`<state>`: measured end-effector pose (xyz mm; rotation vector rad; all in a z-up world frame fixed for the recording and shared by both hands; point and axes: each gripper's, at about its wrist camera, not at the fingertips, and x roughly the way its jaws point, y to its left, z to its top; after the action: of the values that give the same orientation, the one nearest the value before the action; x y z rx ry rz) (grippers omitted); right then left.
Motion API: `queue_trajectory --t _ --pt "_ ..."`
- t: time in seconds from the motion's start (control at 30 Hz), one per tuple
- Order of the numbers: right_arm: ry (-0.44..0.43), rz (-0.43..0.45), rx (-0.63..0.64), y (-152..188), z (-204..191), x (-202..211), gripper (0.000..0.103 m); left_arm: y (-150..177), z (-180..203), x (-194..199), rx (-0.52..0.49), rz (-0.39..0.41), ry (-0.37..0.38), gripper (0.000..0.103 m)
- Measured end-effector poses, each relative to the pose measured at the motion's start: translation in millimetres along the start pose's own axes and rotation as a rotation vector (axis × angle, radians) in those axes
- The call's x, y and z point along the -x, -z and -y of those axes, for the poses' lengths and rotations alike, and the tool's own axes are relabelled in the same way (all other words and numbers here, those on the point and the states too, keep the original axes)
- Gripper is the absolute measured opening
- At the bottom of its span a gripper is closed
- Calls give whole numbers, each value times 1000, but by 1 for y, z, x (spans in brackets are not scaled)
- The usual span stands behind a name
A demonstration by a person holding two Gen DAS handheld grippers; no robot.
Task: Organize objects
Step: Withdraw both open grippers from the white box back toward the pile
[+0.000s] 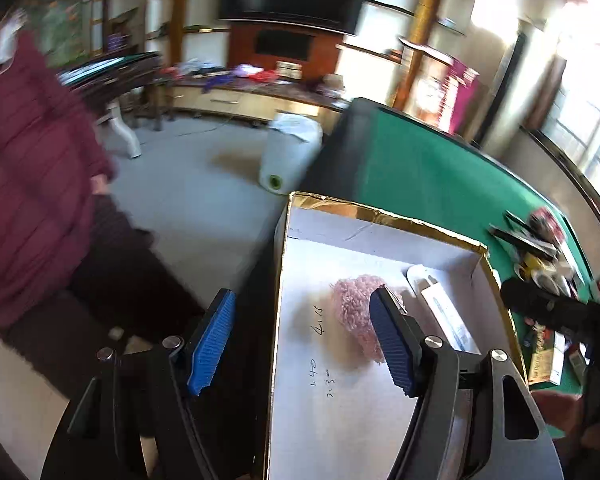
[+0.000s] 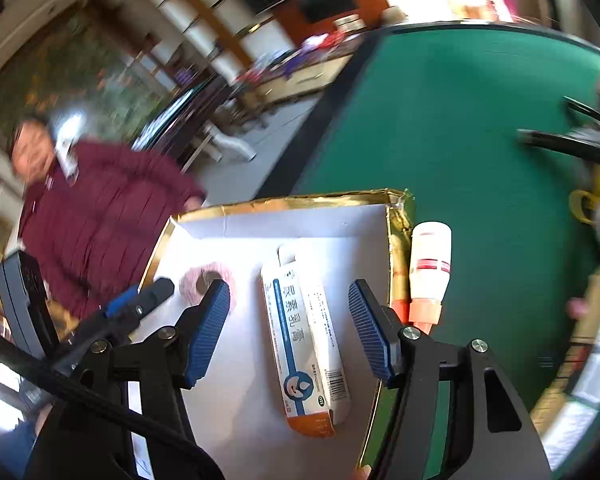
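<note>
Gold-rimmed white cardboard box (image 2: 284, 204) on the green felt table (image 2: 460, 128): inside we see a fluffy pink scrunchie (image 1: 356, 308) beside a blue-and-white ointment carton (image 2: 304, 344). Our right gripper (image 2: 290, 328) hangs above the carton, parted and empty; our left gripper (image 1: 304, 336) straddles the box's wall, likewise gaping. A white bottle (image 2: 428, 268) lies outside.

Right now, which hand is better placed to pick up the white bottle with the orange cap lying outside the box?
Right. The white bottle with the orange cap lies just beyond the right gripper, jaws open. The left gripper hovers over the gold-rimmed box.
</note>
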<state>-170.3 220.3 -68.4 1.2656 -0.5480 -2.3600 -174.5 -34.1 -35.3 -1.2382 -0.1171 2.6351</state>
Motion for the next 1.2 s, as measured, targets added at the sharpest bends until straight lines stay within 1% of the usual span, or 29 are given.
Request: queue_trajectory --t 0.03,0.13,0.2,0.27,0.3,0.37,0.43,0.47,0.53,0.63,0.7,0.77,0.87,0.9,0.93,1.0,1.03,1.1,1.2 --pt "19 11 -21 -3 12 8 63 -1 16 -6 -27 -6 3 63" --pt "76 50 -103 -3 49 35 65 -1 43 -11 -74 16 6 63" --pt "79 70 -169 3 62 51 66 1 43 -4 -66 34 6 63" --pt "54 77 -206 9 63 63 67 3 29 9 -32 18 26 63" --pt "37 82 -217 12 58 67 67 4 15 18 -8 31 34 63" --pt "-5 95 -212 17 44 74 72 9 -1 32 17 39 8 63" --pt "-37 101 -178 19 23 74 75 13 -21 40 57 39 -10 63" --pt "-60 87 -133 19 7 68 76 15 -30 44 68 46 -32 63" --pt "-72 68 -85 25 -6 61 76 19 -51 49 103 45 -71 63" --pt "-111 42 -78 28 -18 53 76 25 -72 47 150 31 -100 63" --pt "-91 40 -61 32 -19 56 76 27 -74 42 157 27 -107 63" --pt "-65 42 -68 32 -9 65 76 25 -68 35 153 41 -104 63" --pt "-3 61 -121 35 19 87 76 17 -43 22 81 47 -85 63" --pt "11 71 -139 31 23 92 76 15 -34 15 58 40 -77 63" --pt "33 87 -168 34 37 107 76 14 -26 9 34 31 -77 63" --pt "64 114 -210 41 54 129 76 9 -10 0 -15 49 -96 63" --pt "84 135 -235 46 64 144 76 5 -4 -4 -23 59 -101 63" --pt "118 172 -269 55 78 168 76 -3 1 -14 -13 54 -110 63" --pt "204 206 -303 63 92 197 76 -14 12 -28 -21 62 -134 63"
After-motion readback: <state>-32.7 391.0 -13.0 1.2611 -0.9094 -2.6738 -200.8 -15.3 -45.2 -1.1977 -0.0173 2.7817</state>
